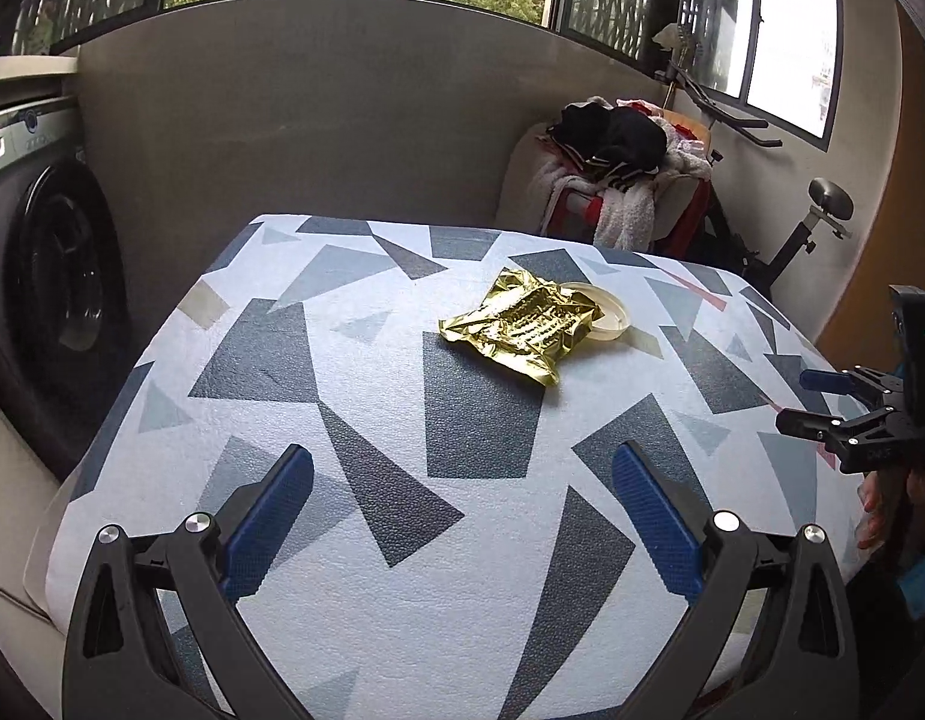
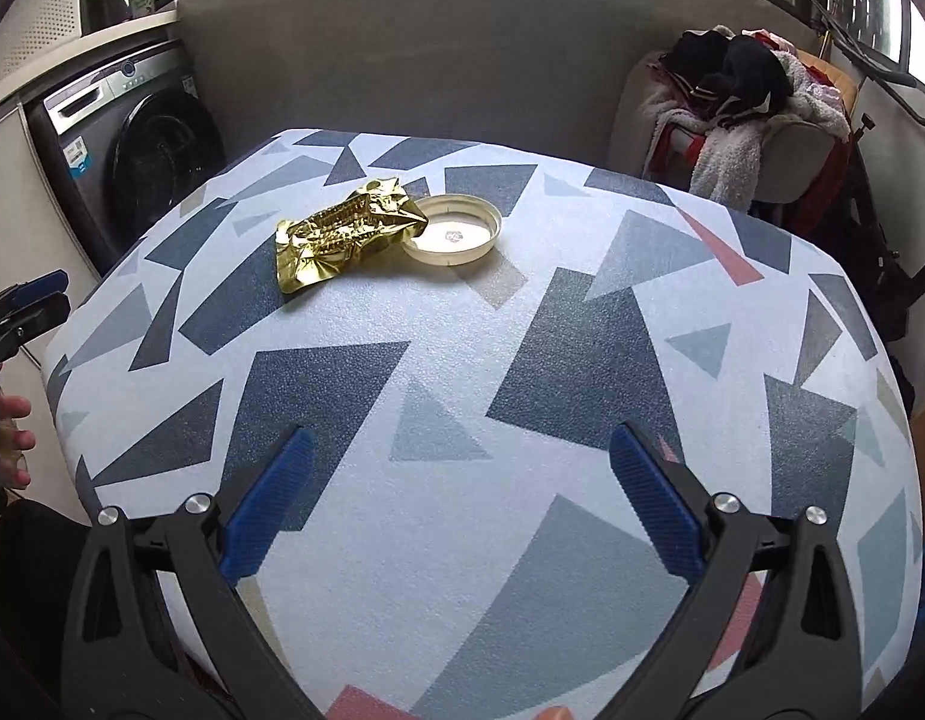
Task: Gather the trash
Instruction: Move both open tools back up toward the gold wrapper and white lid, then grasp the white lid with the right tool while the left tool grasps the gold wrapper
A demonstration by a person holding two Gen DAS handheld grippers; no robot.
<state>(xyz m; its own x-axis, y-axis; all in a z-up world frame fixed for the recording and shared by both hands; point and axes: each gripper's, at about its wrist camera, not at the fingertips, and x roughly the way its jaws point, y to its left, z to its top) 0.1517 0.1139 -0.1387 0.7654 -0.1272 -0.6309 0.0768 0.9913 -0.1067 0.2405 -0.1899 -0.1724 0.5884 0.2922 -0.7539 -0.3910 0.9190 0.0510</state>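
Toward the far edge of the surface: a crumpled gold foil wrapper [image 1: 525,322] lies flat, well away from both grippers.
Lid: a shallow cream-coloured jar lid [image 2: 456,230] sits upside down, its rim up, touching the wrapper; one corner of the foil laps over its near-left rim.
Inside the lid: nothing but a small mark at the centre.
Left gripper: the left gripper [image 1: 462,516] hovers over the near edge, jaws spread wide, blue ribbed pads [image 1: 270,525] facing each other with nothing between them.
Right gripper: the right gripper [image 2: 461,501] is also over the near edge, jaws wide apart, empty, its blue pads [image 2: 654,504] clear of the cloth.
Cross-view: from the left wrist camera the right gripper shows at the right edge of the surface, with fingers of the person's hand [image 1: 876,510] below it.
Other hand: from the right wrist camera a hand [image 2: 12,438] shows at the left edge.
Surface: a white textured cover [image 2: 462,360] printed with grey, blue and a few pink angular shapes.
Room, left: a dark front-loading washing machine [image 2: 132,150].
Room, behind: a plain grey panel [image 1: 342,120] with windows above.
Room, right: a chair heaped with clothes [image 2: 738,114] beyond the far right corner; an exercise bike [image 1: 810,222] beside it.
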